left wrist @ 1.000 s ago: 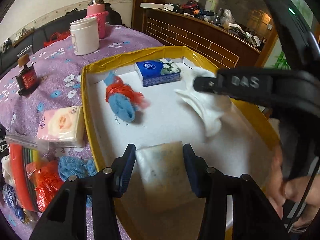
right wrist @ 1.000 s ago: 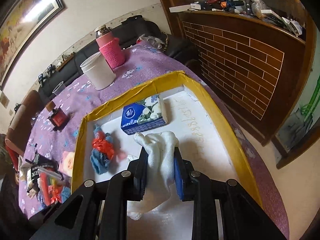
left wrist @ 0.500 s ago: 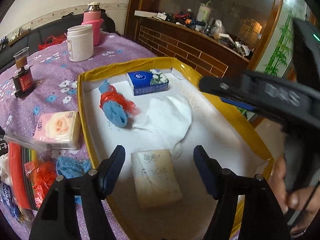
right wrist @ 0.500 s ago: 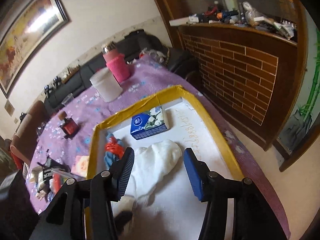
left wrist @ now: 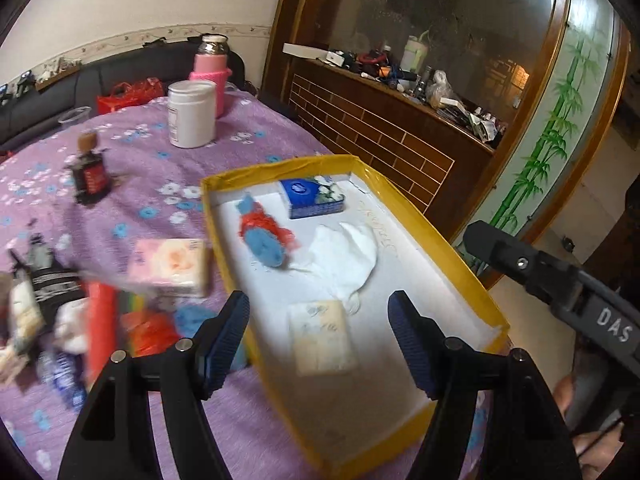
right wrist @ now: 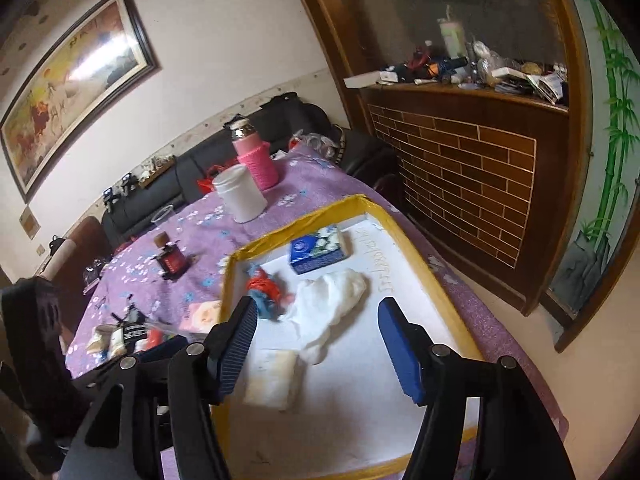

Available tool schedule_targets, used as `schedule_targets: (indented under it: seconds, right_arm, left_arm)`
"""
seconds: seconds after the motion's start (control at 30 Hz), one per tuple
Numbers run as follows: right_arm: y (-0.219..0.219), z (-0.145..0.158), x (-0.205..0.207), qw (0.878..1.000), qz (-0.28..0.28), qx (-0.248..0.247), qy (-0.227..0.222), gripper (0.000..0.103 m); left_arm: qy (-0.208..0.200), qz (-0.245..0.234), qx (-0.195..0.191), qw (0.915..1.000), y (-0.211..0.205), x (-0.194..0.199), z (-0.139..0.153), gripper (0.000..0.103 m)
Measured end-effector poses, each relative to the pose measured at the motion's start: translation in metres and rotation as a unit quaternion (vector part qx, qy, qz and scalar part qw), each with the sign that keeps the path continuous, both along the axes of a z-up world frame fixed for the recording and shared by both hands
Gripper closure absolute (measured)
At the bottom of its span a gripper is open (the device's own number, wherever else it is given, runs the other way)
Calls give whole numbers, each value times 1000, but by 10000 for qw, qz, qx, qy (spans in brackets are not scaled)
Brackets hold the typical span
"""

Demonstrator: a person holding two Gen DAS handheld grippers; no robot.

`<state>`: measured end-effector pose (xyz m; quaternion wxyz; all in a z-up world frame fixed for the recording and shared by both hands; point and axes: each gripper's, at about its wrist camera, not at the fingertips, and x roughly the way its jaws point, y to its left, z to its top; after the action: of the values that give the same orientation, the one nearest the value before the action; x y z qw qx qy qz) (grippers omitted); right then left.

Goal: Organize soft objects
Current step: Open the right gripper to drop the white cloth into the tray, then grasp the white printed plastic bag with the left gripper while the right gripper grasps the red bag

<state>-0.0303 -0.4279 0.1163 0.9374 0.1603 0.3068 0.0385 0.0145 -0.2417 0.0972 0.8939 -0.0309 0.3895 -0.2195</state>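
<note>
White cloth [right wrist: 332,304] lies loose in yellow-rimmed tray [right wrist: 432,276], 12 o'clock of right gripper [right wrist: 320,344] | jaws just opened, empty | left gripper [left wrist: 320,340] likewise spread, cream tissue pack [left wrist: 322,334] released between, untouched

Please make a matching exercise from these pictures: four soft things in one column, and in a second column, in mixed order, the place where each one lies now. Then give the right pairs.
Things:
1. blue tissue pack
2. white cloth
3. cream tissue pack
4. pink tissue pack

Places:
A. on the purple tablecloth, outside the box
B. in the yellow-rimmed box, at its far end
C. in the box, nearest the left gripper
D. in the box, around its middle

Pairs: 1-B, 2-D, 3-C, 4-A
</note>
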Motion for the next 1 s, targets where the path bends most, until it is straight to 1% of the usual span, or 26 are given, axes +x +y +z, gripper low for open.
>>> schedule_targets:
  seconds: [0.03, 0.07, 0.13, 0.2, 0.27, 0.3, 0.33, 0.37, 0.4, 0.47, 0.53, 0.57, 0.63, 0.67, 0.7, 0.73, 0.77, 0.8, 0.83, 0.87, 0.9, 1.0]
  right_arm:
    - [8, 1, -1, 10000, 95, 0, -17, 33]
    - [15, 2, -2, 9998, 187, -5, -23, 33]
    - [40, 2, -4, 9985, 545, -46, -29, 33]
    - [59, 1, -7, 9967, 805, -21, -56, 32]
    - [81, -2, -8, 9937, 1108, -145, -13, 32]
    - [91, -2, -11, 9923, 1221, -189, -71, 32]
    - [95, -1, -15, 9920, 1228, -209, -189, 32]
    - [98, 1, -17, 9918, 1223, -249, -265, 32]
    - [100, 3, -18, 9914, 1234, -330, -293, 31]
    - [102, 4, -18, 9913, 1237, -356, -258, 31]
    - [102, 2, -17, 9909, 1301, -261, -230, 31]
    - [103, 1, -18, 9904, 1338, -277, -209, 31]
    - [105, -1, -19, 9902, 1345, -333, -184, 31]
    - [105, -3, -19, 9901, 1356, -330, -168, 31]
    - [105, -5, -18, 9900, 1366, -322, -141, 31]
    - [105, -6, -18, 9900, 1371, -319, -124, 31]
    - [105, -7, -17, 9900, 1369, -325, -113, 31]
    - [104, -8, -17, 9901, 1363, -332, -93, 31]
    - [103, -9, -16, 9901, 1363, -324, -76, 31]
    - [102, -10, -14, 9902, 1359, -303, -63, 31]
    - [102, -11, -13, 9904, 1355, -283, -50, 31]
    - [102, -14, -10, 9900, 1398, -196, 3, 31]
  left_arm:
    - [-8, 50, 5, 10000, 8, -5, 5, 28]
    - [-14, 98, 7, 10000, 16, -8, 7, 27]
    - [-80, 238, 12, 9997, 38, -17, 15, 27]
    - [-148, 404, 192, 9989, 56, -24, 19, 27]
    - [-233, 715, 344, 9966, 81, -28, 22, 27]
    - [-218, 862, 340, 9955, 98, -29, 23, 27]
    - [-193, 941, 289, 9950, 111, -29, 24, 27]
    - [-149, 1095, 209, 9937, 133, -28, 24, 27]
    - [-128, 1237, 203, 9920, 146, -24, 24, 27]
    - [10, 1767, 337, 9837, 181, -8, 23, 27]
    - [187, 2221, 252, 9745, 217, 14, 21, 26]
    - [388, 2512, 327, 9666, 239, 32, 16, 26]
    - [740, 2922, 507, 9522, 267, 59, 4, 26]
    - [876, 2989, 540, 9487, 276, 71, -3, 26]
    - [1133, 3138, 572, 9410, 289, 83, -14, 26]
    - [1317, 3215, 568, 9360, 298, 90, -22, 26]
    - [1539, 3168, 453, 9348, 306, 99, -34, 33]
    - [1657, 3117, 377, 9349, 309, 103, -41, 39]
    - [1780, 3081, 399, 9337, 313, 106, -48, 51]
    - [1856, 3015, 440, 9342, 312, 108, -54, 54]
    - [1872, 2969, 445, 9353, 310, 108, -58, 54]
    - [1724, 2928, 593, 9386, 303, 95, -60, 54]
